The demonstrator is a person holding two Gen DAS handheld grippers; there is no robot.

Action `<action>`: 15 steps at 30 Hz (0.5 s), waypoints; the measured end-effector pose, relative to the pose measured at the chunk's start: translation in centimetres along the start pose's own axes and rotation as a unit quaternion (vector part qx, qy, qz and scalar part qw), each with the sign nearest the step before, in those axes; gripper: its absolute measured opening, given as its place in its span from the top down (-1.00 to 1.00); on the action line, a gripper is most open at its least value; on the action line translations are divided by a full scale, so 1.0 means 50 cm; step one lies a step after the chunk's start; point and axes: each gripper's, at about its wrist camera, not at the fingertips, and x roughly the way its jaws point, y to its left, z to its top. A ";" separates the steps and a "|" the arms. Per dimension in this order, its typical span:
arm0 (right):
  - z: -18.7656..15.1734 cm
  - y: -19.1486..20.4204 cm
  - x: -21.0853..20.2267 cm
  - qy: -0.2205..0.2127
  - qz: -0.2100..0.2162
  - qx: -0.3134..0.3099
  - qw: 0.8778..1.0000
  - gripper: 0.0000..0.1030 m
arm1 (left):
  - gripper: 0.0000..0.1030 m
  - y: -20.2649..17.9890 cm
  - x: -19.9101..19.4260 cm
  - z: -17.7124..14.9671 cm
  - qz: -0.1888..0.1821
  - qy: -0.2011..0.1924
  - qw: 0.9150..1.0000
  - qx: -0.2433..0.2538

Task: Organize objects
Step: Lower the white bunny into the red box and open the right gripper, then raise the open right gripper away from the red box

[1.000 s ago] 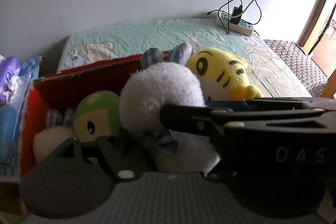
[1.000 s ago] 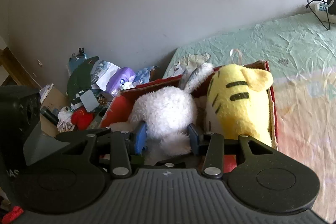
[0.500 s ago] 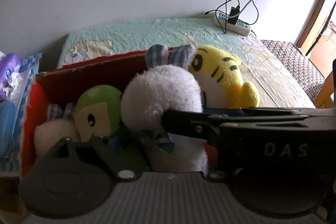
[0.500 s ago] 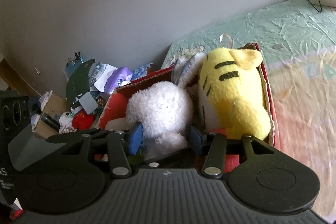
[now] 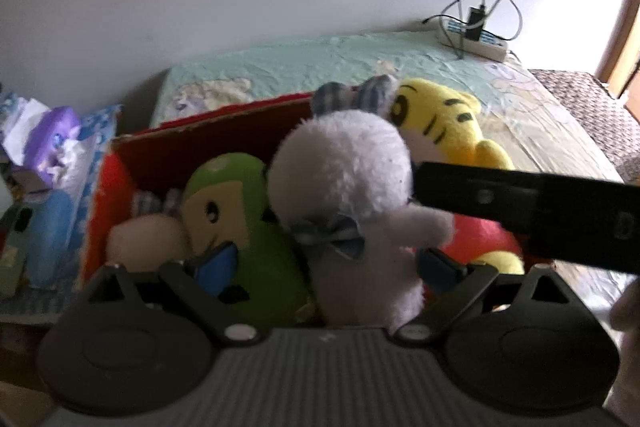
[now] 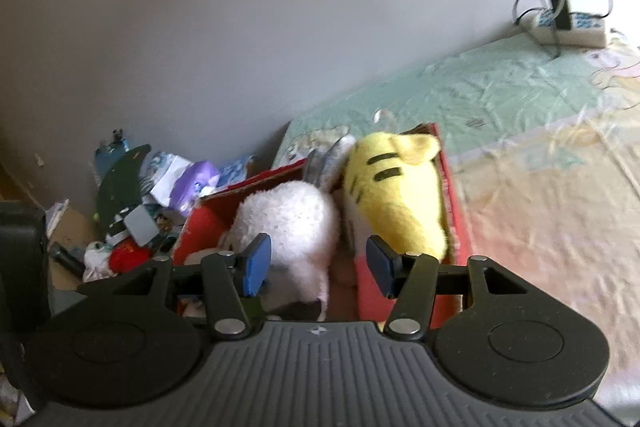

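Left wrist view took in the largest thing first, a bed [image 5: 344,67] with a crumpled pale green cover running along the grey wall, a white power strip [image 5: 474,41] with tangled black cables lying at its far end. On the bed stood a red cardboard box [image 5: 208,143] packed with soft toys. A heap of clutter [image 6: 152,203], with a purple tissue pack [image 5: 56,139] among papers and bags, lay beside the box on its left. Within the box a white plush rabbit [image 5: 348,203] with a checked bow sat upright in the middle, a yellow tiger plush [image 5: 444,123] just beside it on the right and a green plush [image 5: 240,219] pressed against it on the left, with a small cream toy [image 5: 144,239] further left. Across the right of this view a black bar of the other tool cut in front of the tiger and hid part of it. The left gripper [image 5: 332,267] had its blue-padded jaws wide apart, the rabbit's lower body lying between them without visible contact. The right gripper [image 6: 316,263] likewise stood with jaws apart, the rabbit's back and the tiger's flank lying ahead of its pads [image 6: 256,263], neither of them clamped.
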 end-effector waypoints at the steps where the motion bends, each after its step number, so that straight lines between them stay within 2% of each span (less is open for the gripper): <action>1: 0.000 -0.001 -0.011 -0.009 -0.009 0.000 1.000 -0.09 | -0.86 -0.001 -0.005 0.002 0.009 0.002 1.000 -0.002; 6: 0.007 -0.016 -0.062 -0.034 -0.064 -0.012 0.997 -0.09 | -0.90 -0.027 -0.037 0.009 0.044 -0.004 0.999 0.004; 13: -0.002 -0.051 -0.098 -0.027 -0.155 -0.043 0.987 -0.09 | -0.93 -0.116 -0.065 0.019 0.060 -0.008 0.998 0.019; 15: -0.005 -0.070 -0.116 -0.025 -0.166 -0.040 0.985 -0.09 | -0.93 -0.147 -0.063 0.017 0.066 -0.003 0.997 0.026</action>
